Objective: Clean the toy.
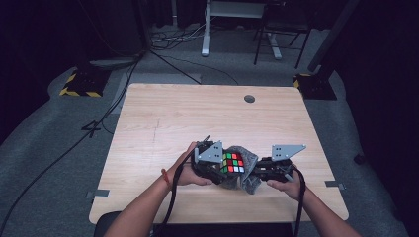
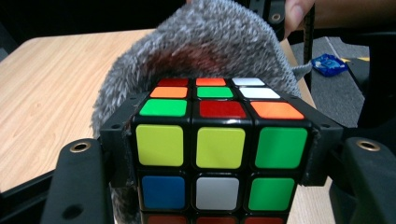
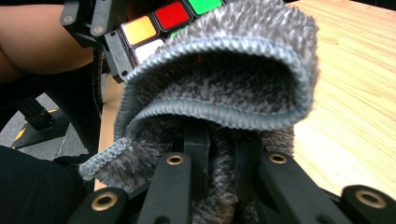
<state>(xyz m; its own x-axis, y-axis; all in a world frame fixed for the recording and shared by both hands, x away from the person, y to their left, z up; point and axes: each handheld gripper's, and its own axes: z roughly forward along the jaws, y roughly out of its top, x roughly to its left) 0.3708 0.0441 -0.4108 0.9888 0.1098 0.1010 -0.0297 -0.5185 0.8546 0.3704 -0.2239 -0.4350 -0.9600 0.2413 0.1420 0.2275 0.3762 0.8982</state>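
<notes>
Here the left gripper (image 1: 217,165) is clamped on a puzzle cube (image 1: 232,162), one black jaw pressed against each side of it, held just above the near middle of the wooden counter (image 1: 163,123). A fuzzy grey cloth (image 1: 248,170) curls behind and beside the cube, touching it. The right gripper (image 1: 261,173) has its jaws pinched together on that cloth (image 3: 224,84), whose stitched hem folds over toward the camera. Both hands (image 1: 185,170) sit close together.
</notes>
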